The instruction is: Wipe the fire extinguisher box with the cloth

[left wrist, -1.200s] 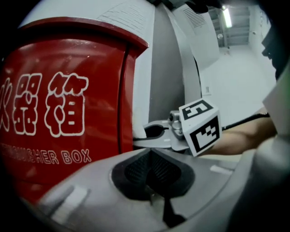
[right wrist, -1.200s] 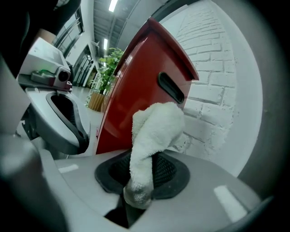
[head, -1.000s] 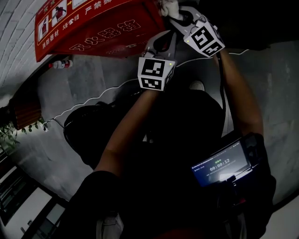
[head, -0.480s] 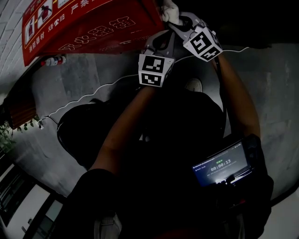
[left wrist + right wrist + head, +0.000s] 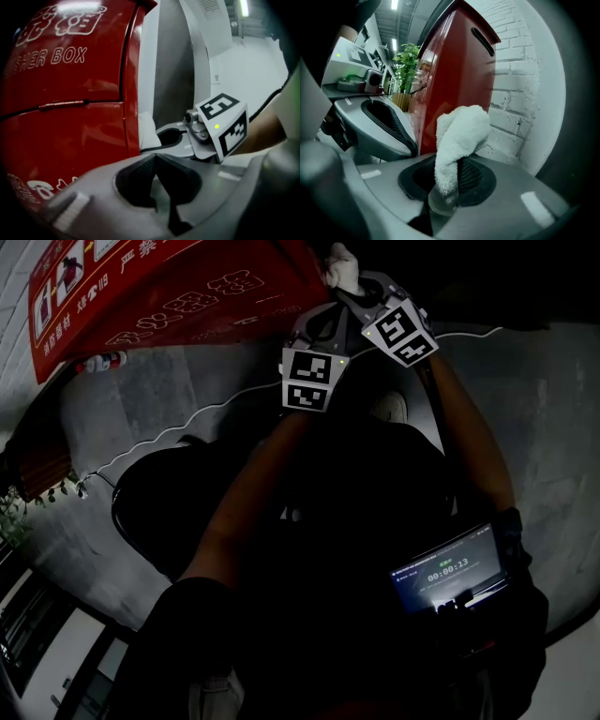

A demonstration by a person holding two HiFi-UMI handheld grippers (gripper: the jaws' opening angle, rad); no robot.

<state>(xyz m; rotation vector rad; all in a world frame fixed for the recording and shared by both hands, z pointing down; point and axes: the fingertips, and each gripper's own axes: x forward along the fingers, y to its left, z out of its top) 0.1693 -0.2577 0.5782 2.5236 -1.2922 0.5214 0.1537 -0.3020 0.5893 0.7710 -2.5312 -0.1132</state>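
Note:
The red fire extinguisher box (image 5: 187,296) stands against a white brick wall, with white lettering on its front (image 5: 61,108). Its side panel (image 5: 454,79) rises right ahead in the right gripper view. A white cloth (image 5: 459,136) is pinched in my right gripper (image 5: 450,180), which is shut on it and holds it against the box's right side near the corner (image 5: 339,263). My left gripper (image 5: 157,164) is shut with nothing between its jaws, close to the box's front right edge, just left of the right gripper (image 5: 206,131).
A white brick wall (image 5: 511,108) runs behind the box. A potted green plant (image 5: 405,65) stands further along the box; another plant (image 5: 28,493) is on the floor at left. A small red and white bottle (image 5: 98,362) lies below the box. A white cable (image 5: 187,427) crosses the grey floor.
The box has slid left and up in the head view. Both grippers stay at its right corner, with the cloth still held there.

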